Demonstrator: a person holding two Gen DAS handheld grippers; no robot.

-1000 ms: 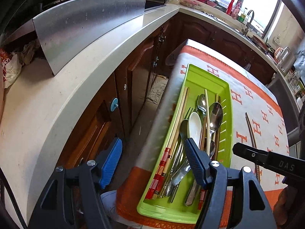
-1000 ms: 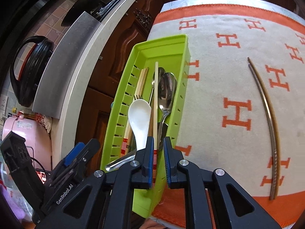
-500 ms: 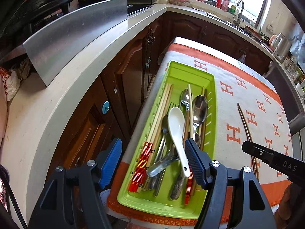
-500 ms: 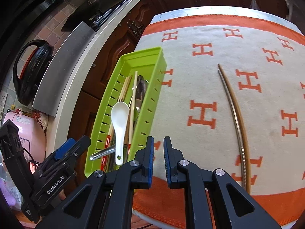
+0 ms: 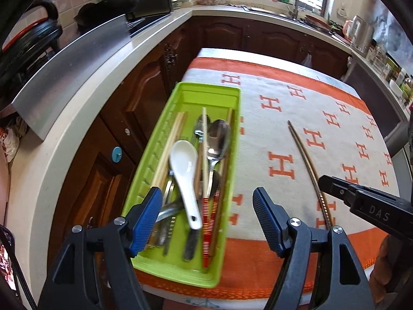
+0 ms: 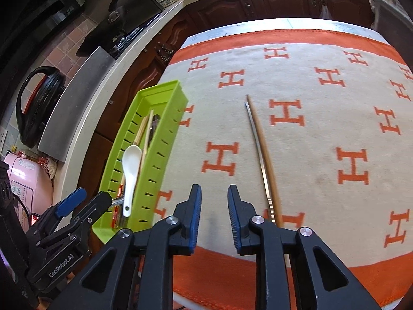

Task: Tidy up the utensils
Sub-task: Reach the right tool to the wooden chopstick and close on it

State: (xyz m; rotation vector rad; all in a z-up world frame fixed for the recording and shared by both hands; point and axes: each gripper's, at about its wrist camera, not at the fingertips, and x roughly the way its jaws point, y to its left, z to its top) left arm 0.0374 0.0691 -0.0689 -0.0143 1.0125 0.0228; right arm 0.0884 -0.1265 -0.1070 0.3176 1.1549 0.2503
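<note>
Left wrist view: the left gripper (image 5: 207, 215) is hovering with its jaws standing wide and opening a little, nothing between the blue pads, its left finger over the near left wall of the green utensil tray (image 5: 233, 155). The tray is sitting on the left edge of the orange-and-white H-patterned cloth (image 5: 281, 118), holding a white ceramic spoon (image 5: 184, 170), metal spoons (image 5: 218, 139) and red-banded chopsticks (image 5: 205, 180). A loose pair of chopsticks (image 5: 307, 162) is lying on the cloth well right of the tray. Right wrist view: the right gripper (image 6: 214, 213) is opening its jaws over bare cloth, gripping nothing, between the tray (image 6: 160, 160) and the loose chopsticks (image 6: 260, 155), one metal, one wooden.
</note>
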